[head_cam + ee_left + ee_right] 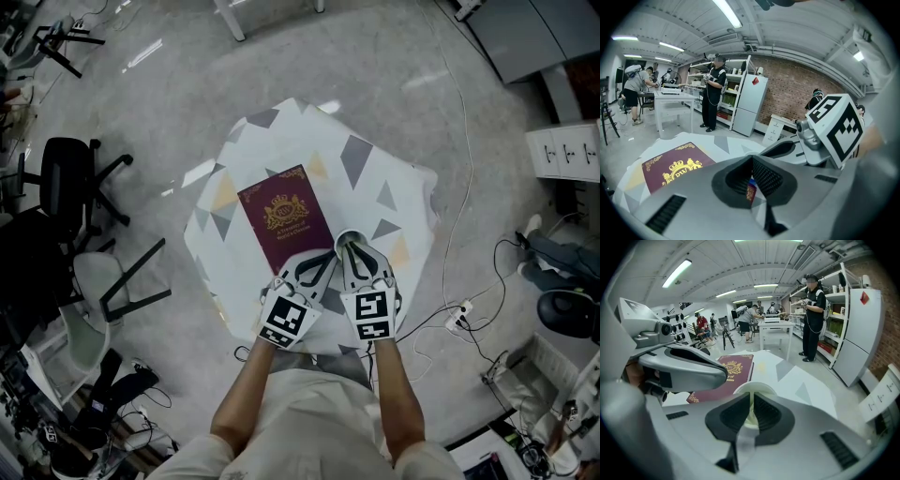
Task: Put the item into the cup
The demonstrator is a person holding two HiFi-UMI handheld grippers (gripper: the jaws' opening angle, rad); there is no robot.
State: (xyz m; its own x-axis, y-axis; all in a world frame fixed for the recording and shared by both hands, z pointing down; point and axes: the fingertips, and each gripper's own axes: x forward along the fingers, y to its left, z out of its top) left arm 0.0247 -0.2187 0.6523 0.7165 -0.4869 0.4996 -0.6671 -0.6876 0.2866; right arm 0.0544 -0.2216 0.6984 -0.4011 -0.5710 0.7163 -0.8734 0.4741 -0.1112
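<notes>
Two grippers meet at the near edge of the table (375, 173). The left gripper (317, 267), its jaws narrowed, pinches a small red-and-blue item (750, 189) and holds it just beside the cup (753, 389), apparently ready for release. The right gripper (356, 251) is closed on the white cup's rim, probably to steady it against tipping. A maroon book (284, 217) lies flat nearby, uninvolved. The item is judged not yet inside the cup.

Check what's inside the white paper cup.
White paper cup: only pale inner wall shows, nothing visible in it. Right gripper fingers pinch its near rim and cover the bottom, so contents can't be confirmed.
</notes>
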